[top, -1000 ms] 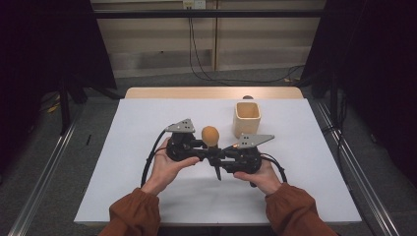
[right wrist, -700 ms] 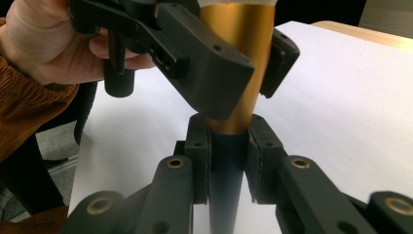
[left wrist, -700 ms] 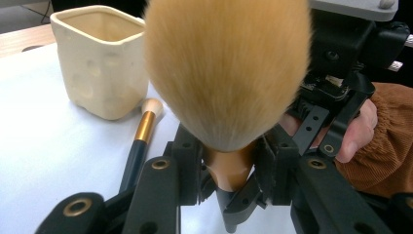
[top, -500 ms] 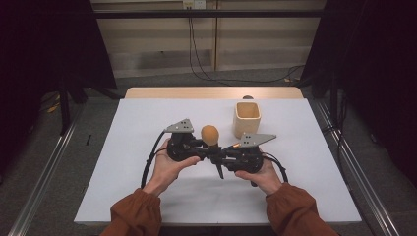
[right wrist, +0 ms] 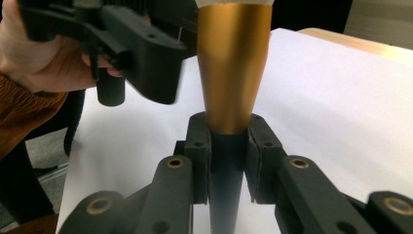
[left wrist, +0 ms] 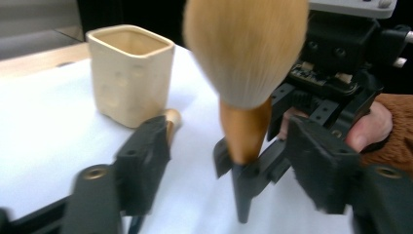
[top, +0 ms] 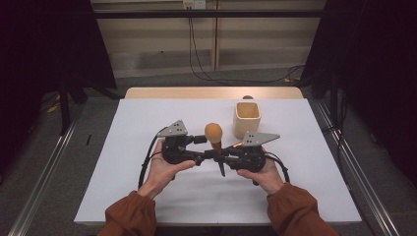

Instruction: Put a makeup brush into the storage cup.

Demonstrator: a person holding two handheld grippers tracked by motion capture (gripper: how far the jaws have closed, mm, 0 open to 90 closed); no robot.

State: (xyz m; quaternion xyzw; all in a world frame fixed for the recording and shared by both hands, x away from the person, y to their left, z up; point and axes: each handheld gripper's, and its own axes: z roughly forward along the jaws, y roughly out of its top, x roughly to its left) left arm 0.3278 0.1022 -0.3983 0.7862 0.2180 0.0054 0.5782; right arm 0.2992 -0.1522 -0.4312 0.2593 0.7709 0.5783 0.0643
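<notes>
While the right hand-held gripper (right wrist: 228, 156) pinches the dark tapered handle of a makeup brush (top: 214, 135) with a fluffy tan head and a copper-gold ferrule, the brush stands nearly upright, head up, its pointed black tip hanging just below the clamped jaws and above the white worktop (top: 123, 191). In the right gripper view both pads press flat on the handle right under the ferrule.

Facing it from the other side, the left hand-held gripper (left wrist: 229, 161) has just been opening its jaws; in the left gripper view they stand spread, one on each side of the brush, with clear gaps to the handle, so the brush sits between them without being touched.

Beyond the right hand-held gripper, a little farther from the person, a cream square cup with rounded corners (top: 246, 118) stands upright on the worktop, apart from the brush. In the left gripper view a second small object with a gold-coloured end (left wrist: 171, 119) lies at the cup's foot, just beyond the left hand-held gripper's jaw; what it is I cannot tell.
</notes>
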